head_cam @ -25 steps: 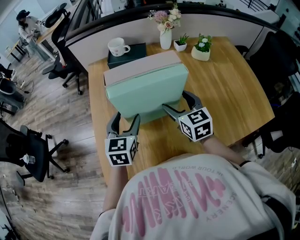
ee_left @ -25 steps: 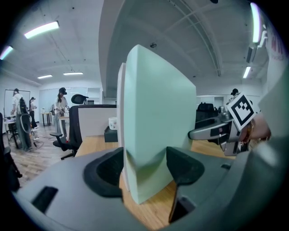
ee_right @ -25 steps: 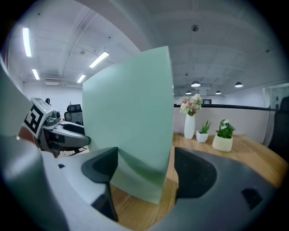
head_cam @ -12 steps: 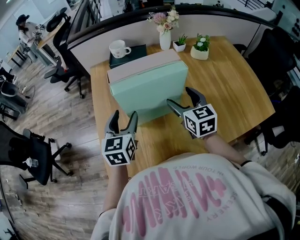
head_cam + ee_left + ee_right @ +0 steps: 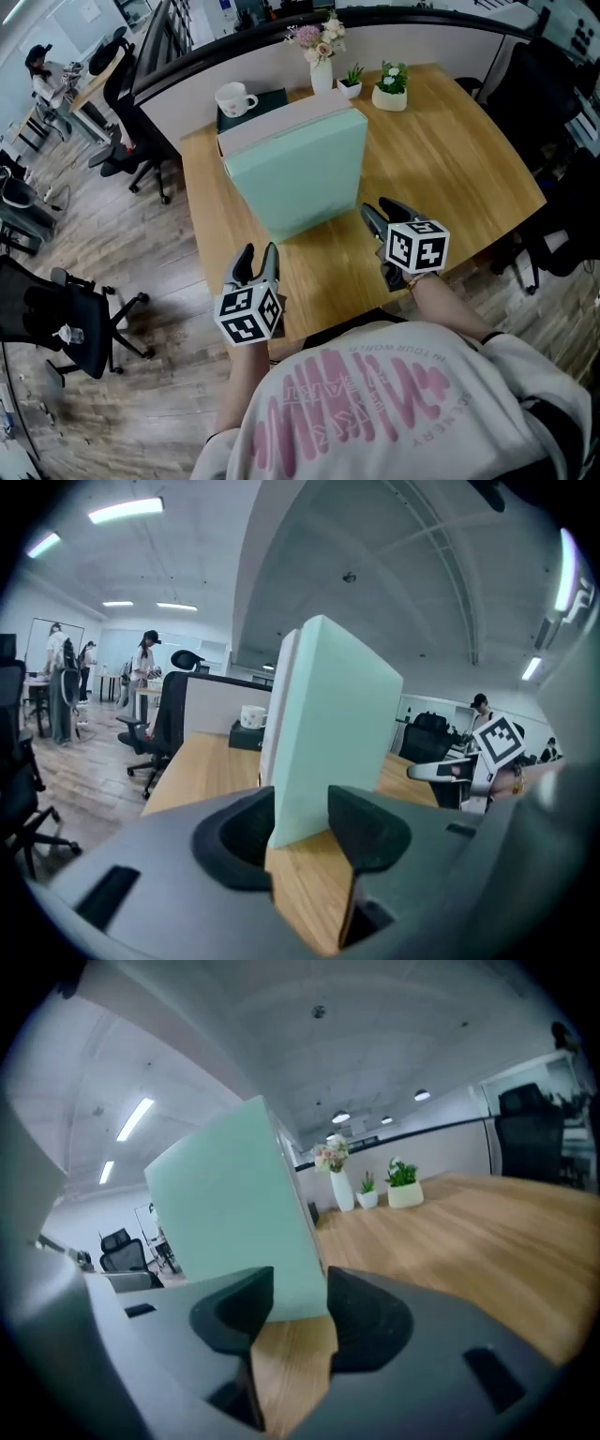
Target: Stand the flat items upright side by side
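Wooden desk (image 5: 450, 159) is propping the mint box (image 5: 300, 169) upright unaided, so we're hovering left gripper (image 5: 258, 255) and right gripper (image 5: 378, 208) nearby, jaws just narrowing, part-open, empty.

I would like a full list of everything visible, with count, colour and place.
table: one, light wood, centre.
mint box: one, mint green, upright mid-table.
pink box: one, pale pink, upright behind it.
dark box: one, dark, far left corner.
mug: one, white, on the dark box.
vase: one, white, far edge.
potted plants: two, white pots, beside the vase.
office chairs: several, black, floor at left.
left claw, right claw: two, grey, near edge; jaws just closing, apart, nothing between.
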The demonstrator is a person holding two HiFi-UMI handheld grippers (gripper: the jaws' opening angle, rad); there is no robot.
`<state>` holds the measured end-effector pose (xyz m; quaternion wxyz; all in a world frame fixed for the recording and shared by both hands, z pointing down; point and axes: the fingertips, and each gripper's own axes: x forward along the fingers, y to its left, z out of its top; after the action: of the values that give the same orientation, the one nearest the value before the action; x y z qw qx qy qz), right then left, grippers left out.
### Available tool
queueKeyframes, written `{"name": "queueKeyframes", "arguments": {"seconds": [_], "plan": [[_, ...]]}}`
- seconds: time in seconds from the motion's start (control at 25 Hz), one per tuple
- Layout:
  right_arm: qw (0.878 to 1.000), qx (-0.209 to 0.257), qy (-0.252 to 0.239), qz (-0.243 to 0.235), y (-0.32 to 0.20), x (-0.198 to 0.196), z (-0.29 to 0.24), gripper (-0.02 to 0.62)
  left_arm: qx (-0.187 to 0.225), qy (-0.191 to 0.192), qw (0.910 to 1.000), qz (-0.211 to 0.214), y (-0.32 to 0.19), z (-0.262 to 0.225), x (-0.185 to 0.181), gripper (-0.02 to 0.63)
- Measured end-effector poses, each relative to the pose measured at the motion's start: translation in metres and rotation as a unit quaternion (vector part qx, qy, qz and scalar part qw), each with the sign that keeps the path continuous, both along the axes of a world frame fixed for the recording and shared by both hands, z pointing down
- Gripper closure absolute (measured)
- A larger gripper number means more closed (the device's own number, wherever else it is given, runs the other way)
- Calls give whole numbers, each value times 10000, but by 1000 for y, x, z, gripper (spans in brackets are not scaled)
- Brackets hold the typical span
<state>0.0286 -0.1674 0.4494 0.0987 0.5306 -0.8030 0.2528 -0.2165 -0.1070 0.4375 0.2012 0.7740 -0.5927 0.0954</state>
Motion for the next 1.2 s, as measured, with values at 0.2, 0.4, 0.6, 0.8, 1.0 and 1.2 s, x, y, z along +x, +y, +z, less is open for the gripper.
{"name": "queueKeyframes", "arguments": {"seconds": [0.2,0.4,0.6,0.8,1.0,1.2], "plan": [[9945,-780,-698,-51,37,-18,28,543,-71,270,9996,-100,28,6,19,501],[9891,-908,-1038,-523,61,-35,20,598,-17,720,9972,-214,50,-10,45,605],[9877,-104,-1229,-956,72,-24,-28,598,334,1124,9925,-351,76,-37,69,604],[9854,682,-905,-1271,94,5,-62,598,437,1052,9893,-914,116,-40,84,604],[9790,1069,-560,-1644,127,28,-74,600,554,1013,9872,-1099,145,-49,113,604],[9770,1045,-484,-1795,160,50,-71,600,639,956,9865,-1168,177,-54,140,604]]}}
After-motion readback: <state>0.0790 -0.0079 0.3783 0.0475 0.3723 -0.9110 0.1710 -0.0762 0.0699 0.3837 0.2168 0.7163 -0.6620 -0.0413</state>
